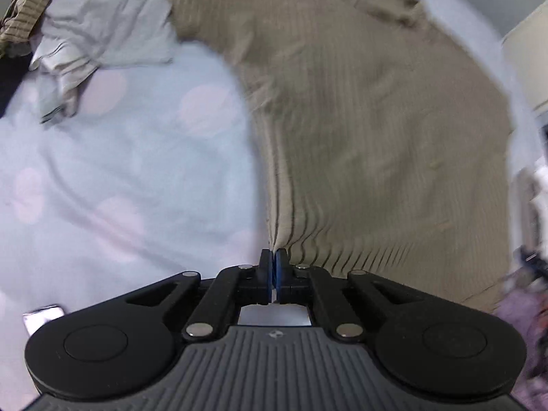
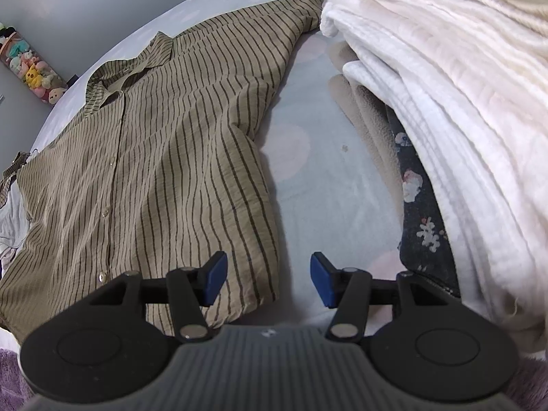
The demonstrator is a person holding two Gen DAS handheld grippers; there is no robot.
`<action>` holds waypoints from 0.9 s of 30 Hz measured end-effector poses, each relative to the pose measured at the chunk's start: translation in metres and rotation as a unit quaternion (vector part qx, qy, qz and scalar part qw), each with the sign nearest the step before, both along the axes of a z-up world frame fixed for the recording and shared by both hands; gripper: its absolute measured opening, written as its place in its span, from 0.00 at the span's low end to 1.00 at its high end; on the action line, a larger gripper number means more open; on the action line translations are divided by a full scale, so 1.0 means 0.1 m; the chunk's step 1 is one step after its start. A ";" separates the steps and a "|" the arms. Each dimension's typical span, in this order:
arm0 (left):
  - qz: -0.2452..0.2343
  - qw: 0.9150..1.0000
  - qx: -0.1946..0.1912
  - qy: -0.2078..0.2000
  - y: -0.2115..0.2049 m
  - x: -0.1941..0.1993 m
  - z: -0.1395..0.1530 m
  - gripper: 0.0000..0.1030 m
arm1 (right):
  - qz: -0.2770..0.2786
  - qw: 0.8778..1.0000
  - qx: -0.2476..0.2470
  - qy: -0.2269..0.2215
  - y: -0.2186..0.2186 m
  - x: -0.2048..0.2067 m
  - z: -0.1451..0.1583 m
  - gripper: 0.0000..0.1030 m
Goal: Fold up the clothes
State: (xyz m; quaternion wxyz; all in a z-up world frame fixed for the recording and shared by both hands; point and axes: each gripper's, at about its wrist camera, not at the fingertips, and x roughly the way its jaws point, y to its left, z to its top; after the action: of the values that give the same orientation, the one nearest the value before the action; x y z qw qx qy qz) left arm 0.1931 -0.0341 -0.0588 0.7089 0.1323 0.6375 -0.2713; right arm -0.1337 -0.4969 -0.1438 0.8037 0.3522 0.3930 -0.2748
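Note:
A tan shirt with dark stripes lies spread on a pale bedsheet, collar at the far end and button placket down the middle. In the left wrist view the same shirt is blurred. My left gripper is shut on a pinch of its hem edge, and the cloth rises in folds from the jaws. My right gripper is open and empty, held just above the shirt's near right corner, left pad over cloth, right pad over sheet.
A pile of white blankets fills the right side, with a dark floral cloth under it. A pale garment lies crumpled at the far left. Plush toys sit beyond the bed. The sheet has pink dots.

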 end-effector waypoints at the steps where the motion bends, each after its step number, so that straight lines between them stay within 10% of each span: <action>1: -0.003 1.000 0.016 0.014 0.00 0.03 -0.10 0.00 | 0.000 1.000 0.000 0.001 0.00 0.00 0.00 0.56; 10: -0.049 0.994 0.099 0.020 -0.15 0.00 -0.51 0.09 | -0.008 1.000 0.012 0.006 -0.04 0.01 -0.03 0.55; 14: -0.048 0.997 0.056 -0.019 -0.19 -0.07 -0.24 0.38 | -0.012 1.000 0.020 0.008 -0.06 0.01 -0.05 0.54; 19: -0.034 0.996 -0.050 -0.062 -0.34 -0.24 0.21 0.44 | -0.001 0.999 0.036 0.021 -0.07 0.07 -0.10 0.43; 21: -0.039 0.994 -0.090 -0.057 -0.46 -0.38 0.31 0.44 | 0.013 0.999 0.043 0.026 -0.07 0.10 -0.14 0.15; 27: -0.080 0.981 -0.166 -0.066 -0.91 -0.79 0.52 0.44 | 0.019 1.000 0.002 -0.001 0.05 0.14 0.07 0.04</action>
State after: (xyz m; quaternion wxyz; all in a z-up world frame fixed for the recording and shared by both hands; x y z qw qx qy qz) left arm 0.1139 -0.1255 -0.0064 0.7376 0.0807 0.5226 -0.4199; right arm -0.1200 -0.4915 -0.1367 0.8088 0.3462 0.3992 -0.2581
